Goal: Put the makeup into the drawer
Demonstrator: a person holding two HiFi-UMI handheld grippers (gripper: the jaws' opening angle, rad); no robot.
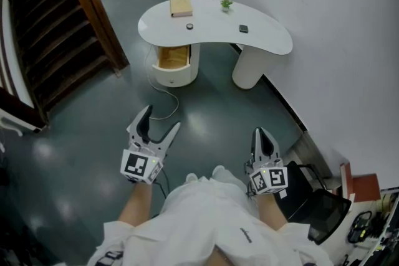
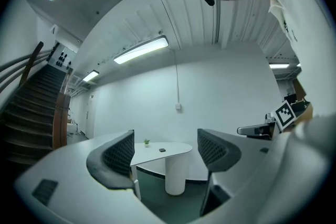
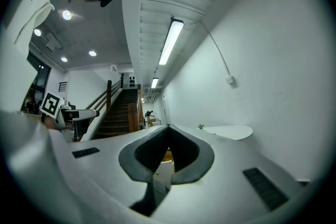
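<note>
A white curved table (image 1: 212, 34) stands well ahead of me by the wall. On its top lie a small round dark item (image 1: 189, 26) and a small dark compact (image 1: 243, 28). The round pedestal's drawer (image 1: 173, 58) is pulled open and shows a wooden inside. My left gripper (image 1: 162, 119) is held low over the floor, open and empty; between its jaws the left gripper view shows the far table (image 2: 176, 150) and one dark item (image 2: 162, 150). My right gripper (image 1: 261, 132) is shut with nothing in it, its tips meeting in the right gripper view (image 3: 168, 136).
A wooden box (image 1: 181, 7) and a little potted plant (image 1: 225, 4) also sit on the table. A dark staircase (image 1: 56, 40) rises at the left. A cable (image 1: 163, 103) loops on the grey floor by the pedestal. A black chair (image 1: 318, 209) stands at my right.
</note>
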